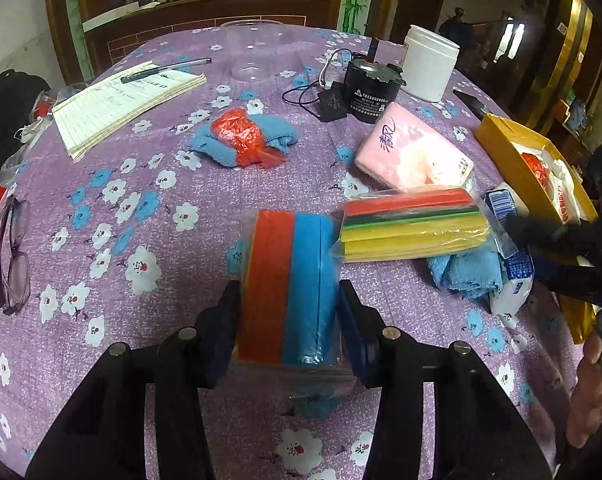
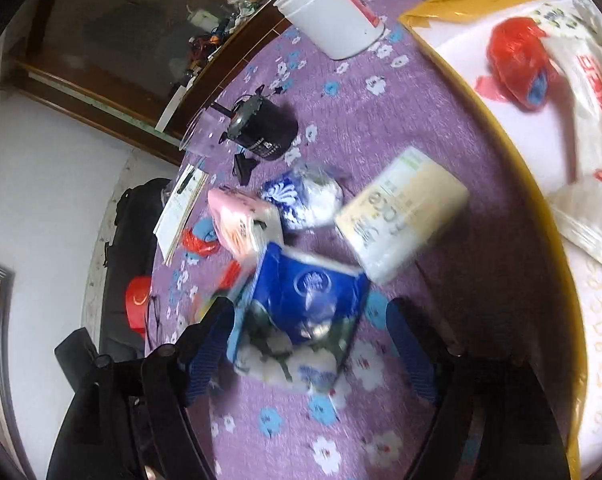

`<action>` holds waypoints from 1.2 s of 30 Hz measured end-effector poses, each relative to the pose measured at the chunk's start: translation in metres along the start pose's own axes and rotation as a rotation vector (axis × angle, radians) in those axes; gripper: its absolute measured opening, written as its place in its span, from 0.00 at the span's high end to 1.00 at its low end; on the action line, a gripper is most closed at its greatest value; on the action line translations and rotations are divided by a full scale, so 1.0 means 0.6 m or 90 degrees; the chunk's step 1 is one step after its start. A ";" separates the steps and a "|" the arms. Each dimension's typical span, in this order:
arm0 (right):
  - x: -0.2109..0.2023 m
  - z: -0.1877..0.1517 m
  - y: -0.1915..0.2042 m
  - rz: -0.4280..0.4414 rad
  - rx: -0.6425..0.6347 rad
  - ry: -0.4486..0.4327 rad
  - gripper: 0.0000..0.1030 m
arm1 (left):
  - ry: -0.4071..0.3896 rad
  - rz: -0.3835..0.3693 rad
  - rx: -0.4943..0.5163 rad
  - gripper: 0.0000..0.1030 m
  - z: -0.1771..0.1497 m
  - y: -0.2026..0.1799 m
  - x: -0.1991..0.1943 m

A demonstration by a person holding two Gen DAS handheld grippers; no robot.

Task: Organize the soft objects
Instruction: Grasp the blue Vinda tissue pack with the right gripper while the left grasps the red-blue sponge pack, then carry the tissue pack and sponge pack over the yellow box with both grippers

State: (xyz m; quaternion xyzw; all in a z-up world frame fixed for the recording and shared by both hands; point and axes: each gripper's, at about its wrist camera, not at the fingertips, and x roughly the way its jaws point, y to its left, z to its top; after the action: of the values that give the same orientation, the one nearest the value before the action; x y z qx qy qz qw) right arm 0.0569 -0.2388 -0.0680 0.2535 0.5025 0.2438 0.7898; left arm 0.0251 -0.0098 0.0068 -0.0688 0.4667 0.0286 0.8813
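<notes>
The left gripper [image 1: 287, 320] was clamped on a wrapped pack of sponges [image 1: 289, 280], orange and blue, held on edge with both pads pressing its flat sides, probably so the soft stack would not slump. Just beyond it lay a second sponge pack [image 1: 411, 226], red, green and yellow, resting partly on a blue cloth [image 1: 465, 272] near the table's right edge.

The right gripper [image 2: 311, 340] stood wide, its jaws either side of a blue tissue pack [image 2: 301, 312]; one pad seemed to touch the pack's side and the other stood clear, so nothing was gripped. Blur made the contact uncertain.

Farther along the purple tablecloth [image 1: 141, 260] sat a pink tissue pack [image 1: 415, 152], and at the right edge the yellow box [image 1: 513, 156], seemingly the collecting place, already holding a red bundle [image 2: 517, 64] and white packets. Its far end was cut off. A hand [image 1: 589, 392] showed only partly at the frame edge.
</notes>
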 end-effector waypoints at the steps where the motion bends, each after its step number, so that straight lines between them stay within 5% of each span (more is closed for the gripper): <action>1: 0.005 0.000 0.005 -0.002 -0.012 -0.001 0.27 | -0.002 -0.001 0.001 0.56 -0.001 0.000 0.000; 2: 0.012 -0.001 0.013 -0.008 -0.032 0.006 0.41 | -0.005 -0.001 0.002 0.56 -0.002 -0.001 0.000; 6: 0.012 -0.023 0.054 -0.064 -0.152 -0.003 0.47 | -0.012 -0.010 0.009 0.56 -0.004 -0.003 -0.004; 11: -0.032 -0.076 0.099 -0.140 -0.300 -0.050 0.47 | -0.011 -0.011 0.018 0.56 -0.005 -0.006 -0.003; 18: -0.022 -0.181 0.160 -0.304 -0.535 -0.040 0.47 | -0.014 -0.004 0.027 0.56 -0.006 -0.011 -0.001; 36: 0.013 -0.171 0.108 -0.224 -0.443 -0.005 0.48 | -0.030 0.024 0.046 0.56 -0.009 -0.016 0.000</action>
State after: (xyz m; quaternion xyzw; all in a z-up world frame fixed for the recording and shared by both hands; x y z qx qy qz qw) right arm -0.0428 -0.1689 -0.0692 -0.1183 0.4228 0.2596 0.8601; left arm 0.0217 -0.0202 0.0045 -0.0277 0.4481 0.0300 0.8931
